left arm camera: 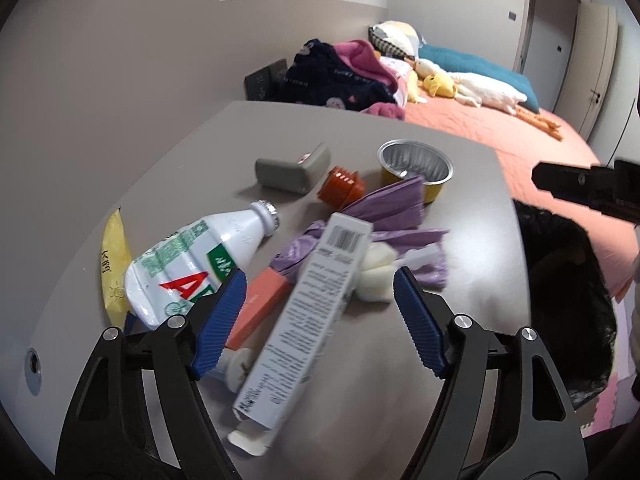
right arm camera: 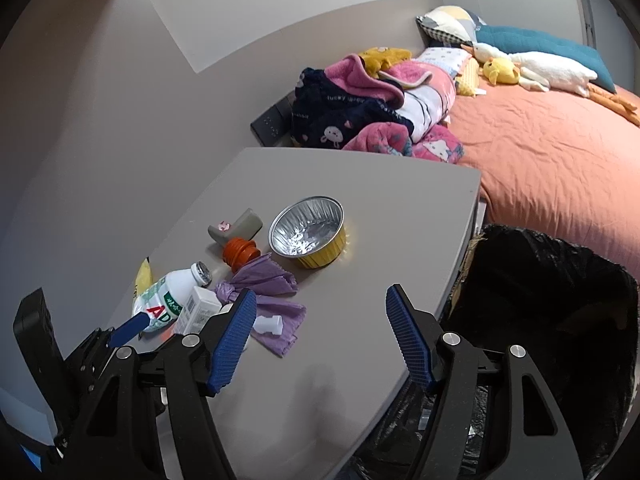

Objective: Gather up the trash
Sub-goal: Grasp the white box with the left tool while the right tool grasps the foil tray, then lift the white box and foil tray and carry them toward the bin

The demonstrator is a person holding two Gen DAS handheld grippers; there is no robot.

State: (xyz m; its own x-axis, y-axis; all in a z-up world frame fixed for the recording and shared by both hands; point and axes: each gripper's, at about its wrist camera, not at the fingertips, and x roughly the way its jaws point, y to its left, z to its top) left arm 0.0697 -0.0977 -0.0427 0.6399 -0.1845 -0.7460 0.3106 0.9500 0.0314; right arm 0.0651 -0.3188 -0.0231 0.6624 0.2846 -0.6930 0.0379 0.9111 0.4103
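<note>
A long grey-white printed box [left arm camera: 308, 312], blurred, is seen lying across the heap of trash near the left edge of the table [right arm camera: 400, 208], between the spread, empty jaws of the left gripper [left arm camera: 320, 312]. A crushed white bottle [left arm camera: 192, 268] lies beside it. The right gripper [right arm camera: 320, 336], also spread wide, is held over bare table near the right edge, just beside the black-lined bin [right arm camera: 560, 312].

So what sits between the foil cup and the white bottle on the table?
In the right wrist view, the orange cap and crumpled purple bag lie between the foil cup and white bottle.
</note>
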